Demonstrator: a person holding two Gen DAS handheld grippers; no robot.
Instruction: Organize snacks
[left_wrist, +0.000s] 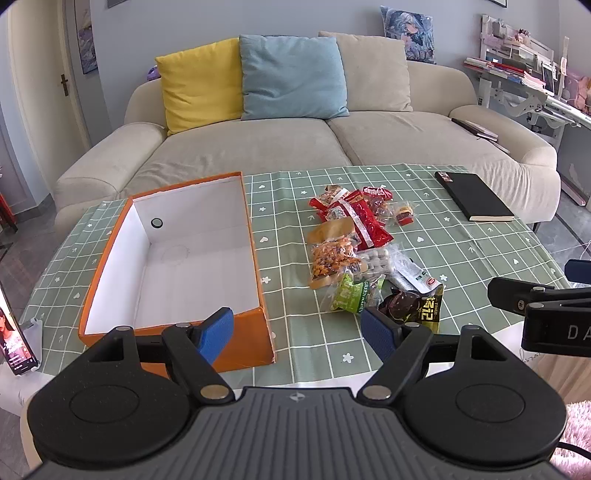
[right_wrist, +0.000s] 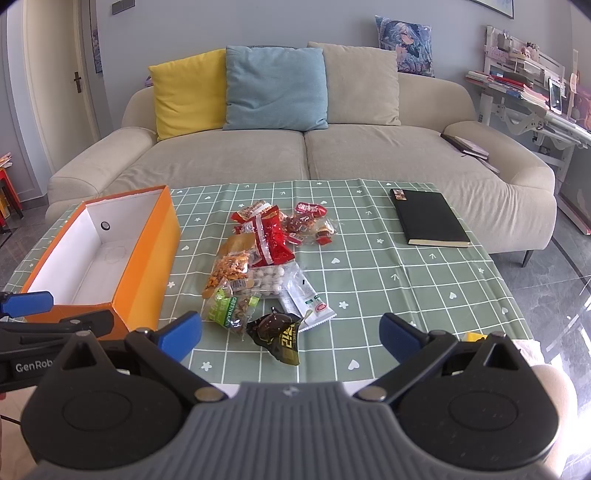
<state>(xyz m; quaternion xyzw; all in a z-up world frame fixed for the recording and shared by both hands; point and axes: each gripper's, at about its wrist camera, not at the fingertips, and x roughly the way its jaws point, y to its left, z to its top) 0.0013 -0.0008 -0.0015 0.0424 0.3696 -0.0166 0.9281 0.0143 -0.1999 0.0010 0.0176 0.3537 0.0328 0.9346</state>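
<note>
Snacks (right_wrist: 266, 266) lie in a loose heap on the green checked tablecloth (right_wrist: 388, 288), none of them yet in the orange box (left_wrist: 177, 258). Both tongs hang over the near edge of the table, tilted downward. The left gripper (left_wrist: 297, 328) has its blue pads spread wide with nothing between them; one pad sits over the box's near corner, the other just short of a dark packet with yellow lettering (left_wrist: 413, 306). The right gripper (right_wrist: 290, 338) gapes as wide as it goes, also empty, and that same dark packet (right_wrist: 277, 332) lies on the cloth in the gap ahead of it, not touched by either pad.

Beyond the dark packet come a green packet (right_wrist: 231, 306), a white sachet (right_wrist: 306, 299), a clear bag of pale round sweets (right_wrist: 267, 280) and a bag of orange nibbles (right_wrist: 229, 267). Farther back are red packets (right_wrist: 271, 240) and a small wrapped sweet (right_wrist: 325, 232). The box stands open to the left of the heap, white inside and bare. A black notebook (right_wrist: 430, 218) lies well apart at the far right of the table. Behind it stands a beige sofa (right_wrist: 303, 155) with yellow (right_wrist: 184, 92), blue (right_wrist: 275, 88) and beige cushions (right_wrist: 360, 85).
</note>
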